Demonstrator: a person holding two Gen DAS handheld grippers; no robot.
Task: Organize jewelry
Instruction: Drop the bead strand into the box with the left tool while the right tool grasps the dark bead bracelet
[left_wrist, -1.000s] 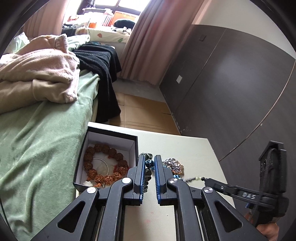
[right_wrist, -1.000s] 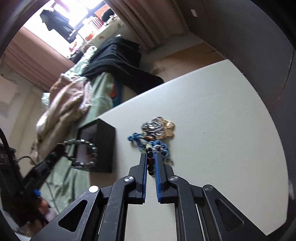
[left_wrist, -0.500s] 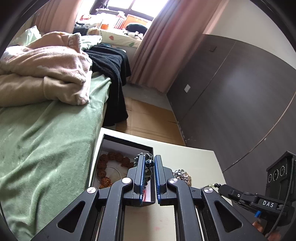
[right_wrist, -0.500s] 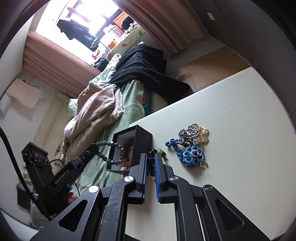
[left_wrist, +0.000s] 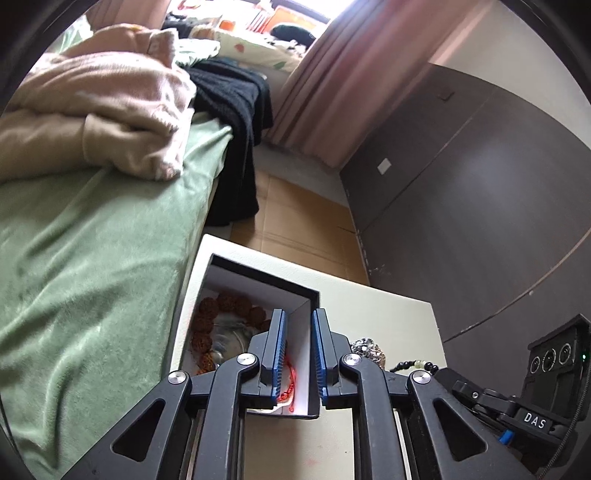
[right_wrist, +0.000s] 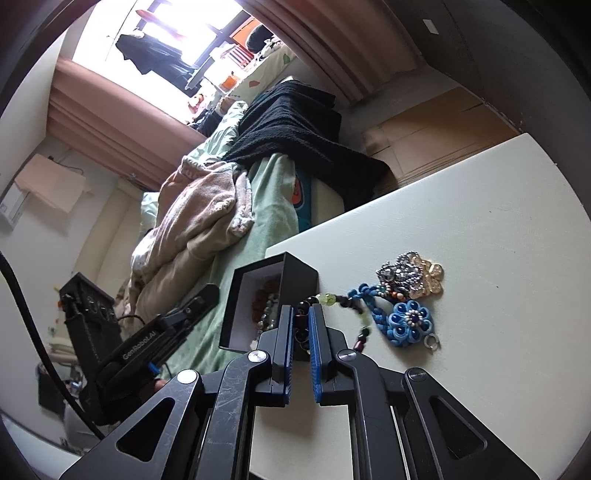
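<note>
Hovering with the left gripper (left_wrist: 297, 322) above the open black box (left_wrist: 258, 275) at the left edge of the table (left_wrist: 376, 306), just beside the green bed (left_wrist: 74, 295). Jaws spread, with nothing caught between the blue pads. Probably held there as a finished drop, judging by the white-lined interior: a ring of knobbly brown beads (left_wrist: 221, 314) and a bit of red cord (left_wrist: 289, 380) lying on the bottom. Pinching with the right gripper (right_wrist: 301, 312), jaws pressed onto the bead strand (right_wrist: 327, 298) of dark and pale green beads, just beside the box's right wall and trailing off to the right. Hard to tell whether touching the tabletop or not. Apparently carried high so as to clear the wall before lowering in. Lying on the table to the right of the box, near each other: a blue flower ornament (right_wrist: 410, 321) with braided cord and a silver-and-gold brooch (right_wrist: 413, 275), presumably next in line. Shown by the left wrist view alone: the box floor and its contents from above, plus the right tool from the side with a few beads at its tip, though not the pinch itself. Shown by the right wrist view alone: the grip on the strand, the whole of the pieces outside, and the box from its outer wall, with little of the inside. Also the left tool, low and left of the box, too foreshortened to judge its opening. Worth lowering slowly, for fear of snagging the loose strand on the rim.
</note>
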